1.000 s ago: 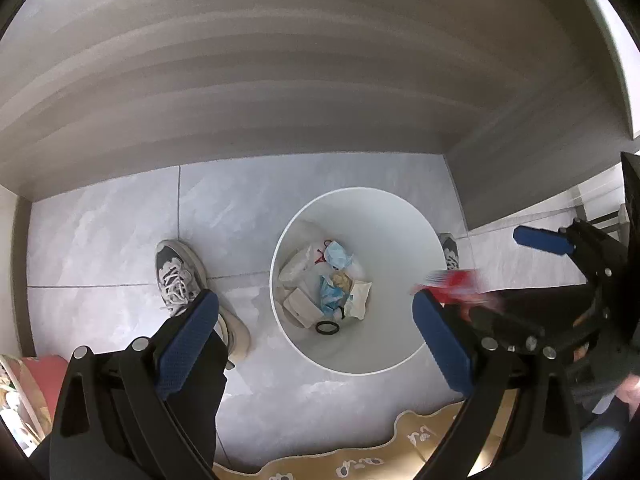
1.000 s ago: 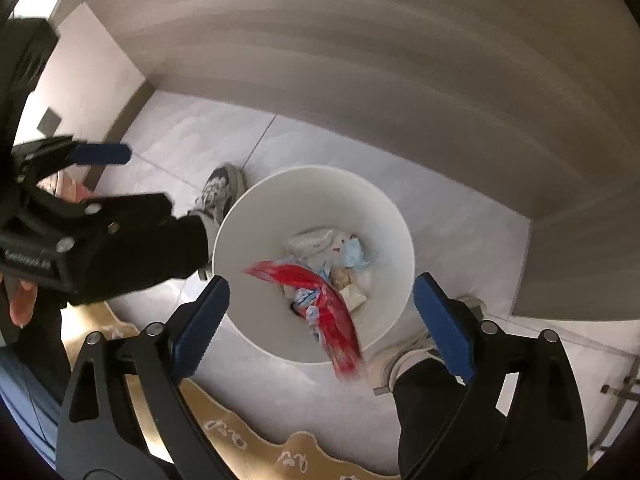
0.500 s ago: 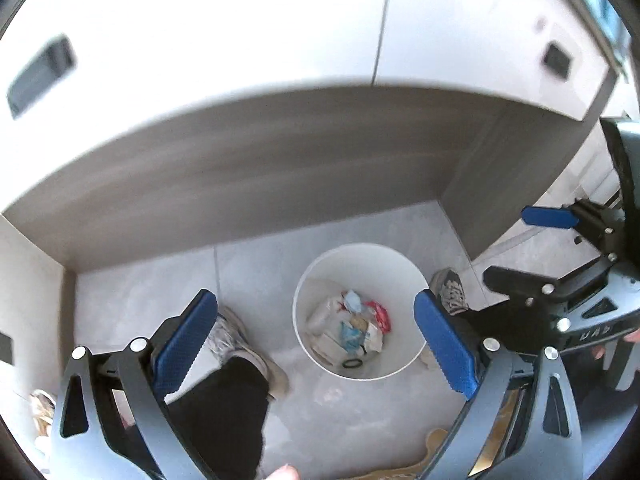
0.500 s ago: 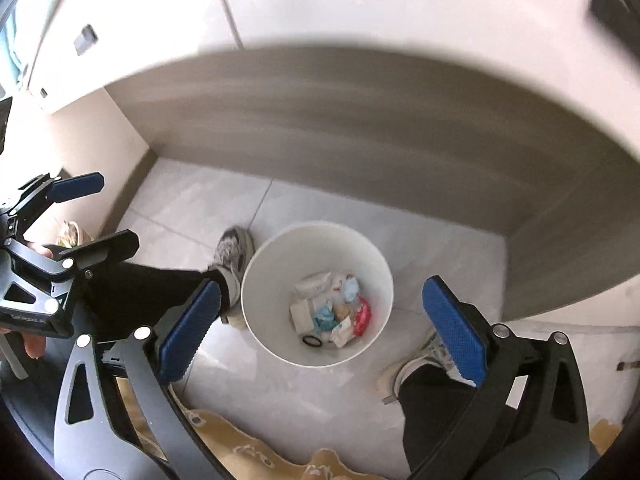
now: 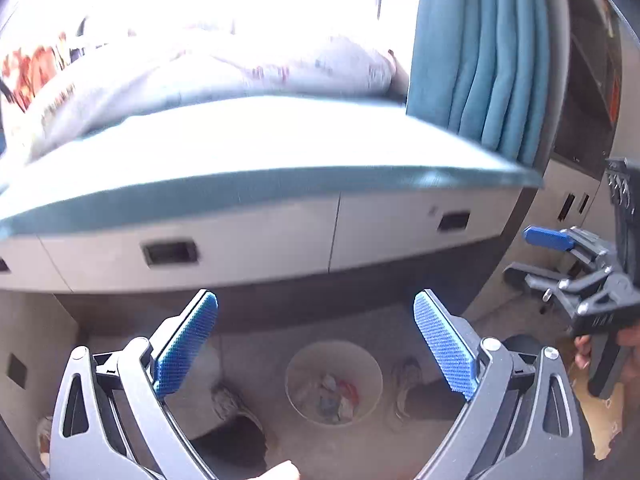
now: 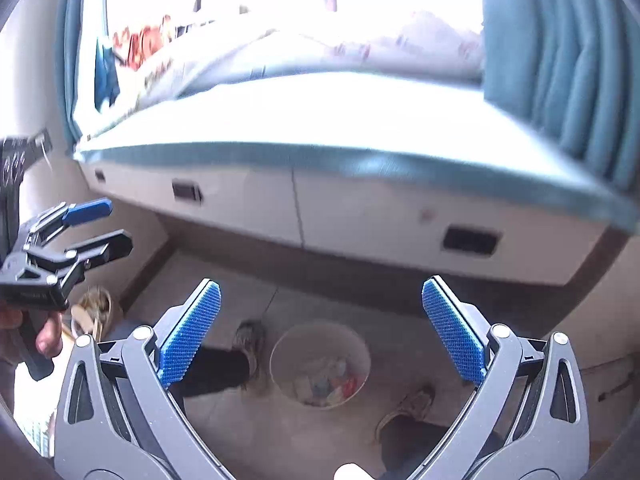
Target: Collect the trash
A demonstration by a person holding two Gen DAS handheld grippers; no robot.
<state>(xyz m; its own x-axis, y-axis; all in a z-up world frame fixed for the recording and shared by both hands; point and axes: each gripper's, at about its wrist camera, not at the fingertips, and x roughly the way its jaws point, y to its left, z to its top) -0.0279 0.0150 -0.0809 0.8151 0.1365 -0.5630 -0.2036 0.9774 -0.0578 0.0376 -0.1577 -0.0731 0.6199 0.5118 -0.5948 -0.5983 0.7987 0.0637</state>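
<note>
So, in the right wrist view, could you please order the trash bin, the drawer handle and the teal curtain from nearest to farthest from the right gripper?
1. Trash bin, on the floor below the right gripper.
2. Drawer handle, upper right.
3. Teal curtain, far right, by the window.

You stand in what appears to be a home bedroom, though the blurred, overexposed upper view limits certainty. A raised bed platform with a teal-edged mattress carries rumpled bedding; pale drawers with recessed handles run beneath it. Teal curtains hang at the window. A small wastebasket sits on the tiled floor.
</note>
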